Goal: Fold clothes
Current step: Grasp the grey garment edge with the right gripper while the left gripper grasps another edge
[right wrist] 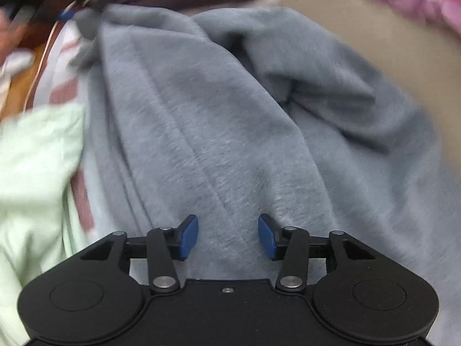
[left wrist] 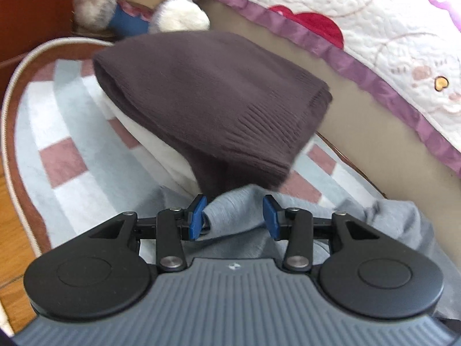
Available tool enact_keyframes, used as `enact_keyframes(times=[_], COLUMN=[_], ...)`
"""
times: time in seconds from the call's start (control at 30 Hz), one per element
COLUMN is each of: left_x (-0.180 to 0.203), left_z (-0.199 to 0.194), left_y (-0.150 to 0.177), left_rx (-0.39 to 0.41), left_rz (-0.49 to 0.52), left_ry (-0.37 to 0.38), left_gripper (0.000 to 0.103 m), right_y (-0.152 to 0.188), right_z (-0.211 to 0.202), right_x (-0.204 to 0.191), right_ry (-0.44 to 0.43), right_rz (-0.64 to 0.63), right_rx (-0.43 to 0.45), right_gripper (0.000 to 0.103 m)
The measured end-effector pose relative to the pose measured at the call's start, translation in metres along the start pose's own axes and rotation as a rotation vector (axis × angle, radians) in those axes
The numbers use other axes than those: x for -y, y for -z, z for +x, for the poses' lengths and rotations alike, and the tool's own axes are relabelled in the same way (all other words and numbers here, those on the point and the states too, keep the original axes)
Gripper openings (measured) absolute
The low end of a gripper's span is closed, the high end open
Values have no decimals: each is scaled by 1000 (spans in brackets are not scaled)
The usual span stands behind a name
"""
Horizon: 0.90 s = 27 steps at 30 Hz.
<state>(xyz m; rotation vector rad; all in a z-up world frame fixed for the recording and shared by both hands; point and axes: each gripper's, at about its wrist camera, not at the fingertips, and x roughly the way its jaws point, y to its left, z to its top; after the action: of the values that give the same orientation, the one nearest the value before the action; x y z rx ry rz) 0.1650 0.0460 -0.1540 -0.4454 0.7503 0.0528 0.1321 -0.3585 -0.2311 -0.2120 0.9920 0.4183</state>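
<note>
On a striped rug (left wrist: 57,132) beside a bed draped in a purple-edged quilt (left wrist: 374,57), a grey fleece garment (right wrist: 230,115) lies rumpled, its folds running in loose ridges away from the right wrist camera. Just beyond it, a dark brown knit garment (left wrist: 207,92) sits folded over something white, its ribbed hem turned toward the left wrist camera. A pale green cloth (right wrist: 34,167) lies bunched at the grey garment's left edge.

The left gripper (left wrist: 234,214) holds its jaws parted, a raised bump of grey fabric standing between the blue pads; whether the pads touch it cannot be told. The right gripper (right wrist: 227,236) also stands with jaws apart, low over the middle of the grey cloth, with nothing pinched.

By its look, the grey garment is soft, thick and limp: light enough to lift, but sure to sag and drag from any single hold, and unlikely to slip from rubbery pads. A hem, seam or corner would seemingly give the firmest purchase, with two holds set well apart to keep an edge taut. Blur hides where such edges lie. Plush toys (left wrist: 138,3) sit beyond the rug.
</note>
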Motion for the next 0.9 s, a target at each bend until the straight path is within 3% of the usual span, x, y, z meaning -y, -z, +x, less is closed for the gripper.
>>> enact_keyframes(times=[0.07,0.13,0.17,0.37,0.5,0.57,0.67,0.8,0.9], left_x=[0,-2,-4,-7,-1,7,20,39,55], left_z=[5,9,10,6,-2,-6,-10,-2,3], left_y=[1,1,2,2,-1,-1,1,8,14], left_rx=[-26,-44,-51,-43,4,17,16,-85,-167], left_rz=[-9,-28,-36,-64,-54,-23,30,102,171], left_ry=[4,10,12,33,129,189,275,384,468], left_gripper=[43,43,43,43,43,43,45,45,45], right_y=[5,10,12,23,14,2,-8,-17,-9], right_z=[0,-5,-8,-56,-105,-120,-110,-82,-67], right_x=[8,9,10,-1,3,10,30,55,65], right_ry=[-28,-34,-36,74,183,285,461,699,650], right_rz=[69,113,149,248,275,264,212,126,176], right_rx=[32,50,59,217,362,401,332,200,173], right_gripper=[48,14,4,2,2,2,0,0,0])
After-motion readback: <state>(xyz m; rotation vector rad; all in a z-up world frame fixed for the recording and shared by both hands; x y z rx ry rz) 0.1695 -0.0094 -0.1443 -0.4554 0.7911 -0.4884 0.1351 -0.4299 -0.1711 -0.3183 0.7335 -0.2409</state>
